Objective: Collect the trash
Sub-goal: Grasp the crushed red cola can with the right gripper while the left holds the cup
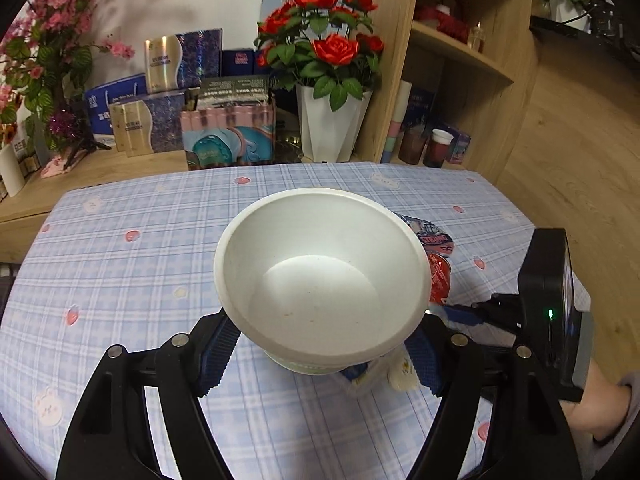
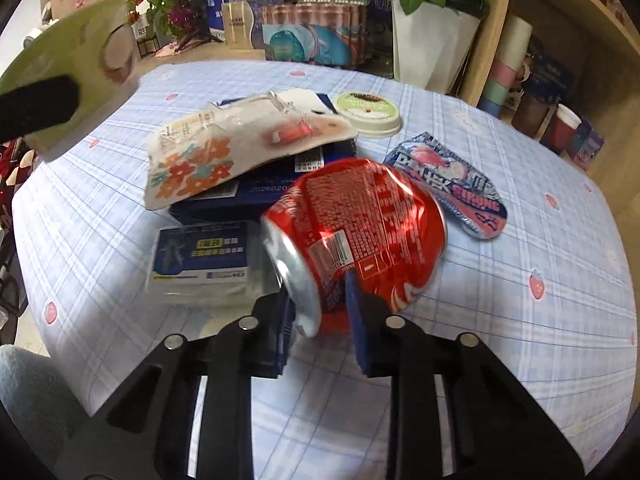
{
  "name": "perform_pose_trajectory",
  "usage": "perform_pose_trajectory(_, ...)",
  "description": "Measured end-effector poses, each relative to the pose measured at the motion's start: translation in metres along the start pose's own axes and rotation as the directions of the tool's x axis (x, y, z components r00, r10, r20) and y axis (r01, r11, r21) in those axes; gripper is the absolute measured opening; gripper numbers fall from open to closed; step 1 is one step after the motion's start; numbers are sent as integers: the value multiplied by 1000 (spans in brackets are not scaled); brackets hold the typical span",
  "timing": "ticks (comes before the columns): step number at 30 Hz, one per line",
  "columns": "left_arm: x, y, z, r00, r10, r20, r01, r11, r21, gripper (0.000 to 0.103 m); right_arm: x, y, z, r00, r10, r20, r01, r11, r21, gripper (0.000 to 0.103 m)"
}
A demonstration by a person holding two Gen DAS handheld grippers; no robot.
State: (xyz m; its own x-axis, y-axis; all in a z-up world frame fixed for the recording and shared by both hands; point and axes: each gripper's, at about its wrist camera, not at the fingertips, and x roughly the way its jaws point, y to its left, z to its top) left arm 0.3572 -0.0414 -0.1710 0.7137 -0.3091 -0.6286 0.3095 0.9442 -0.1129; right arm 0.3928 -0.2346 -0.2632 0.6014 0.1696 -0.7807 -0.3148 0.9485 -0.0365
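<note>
My left gripper (image 1: 320,354) is shut on a white paper bowl (image 1: 320,268), held above the checked tablecloth (image 1: 132,280). The bowl's green outside also shows in the right wrist view (image 2: 76,68) at upper left. My right gripper (image 2: 320,320) is shut on the rim of a crushed red soda can (image 2: 360,220) and holds it just over the table. Behind it lie a flowered wrapper (image 2: 208,160), a dark blue box (image 2: 256,196), a blue-and-white packet (image 2: 200,256), a pink foil wrapper (image 2: 452,184) and a round lid (image 2: 366,112).
A white vase of red roses (image 1: 328,120) and several gift boxes (image 1: 168,92) stand on the counter behind the table. Wooden shelves (image 1: 460,52) with cups rise at the right. My right gripper's body (image 1: 548,300) is at the table's right edge.
</note>
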Motion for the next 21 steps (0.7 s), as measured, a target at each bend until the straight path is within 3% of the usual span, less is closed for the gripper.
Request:
perform_pose_trajectory(6, -38, -1, -16, 999, -18, 32, 19, 999, -47, 73, -31, 0, -9, 999, 7, 42, -8, 1000, 20, 26)
perform_pose_trajectory(21, -131, -15, -62, 998, -16, 55, 19, 998, -62, 73, -121, 20, -47, 991, 25, 132, -36, 996, 78, 26)
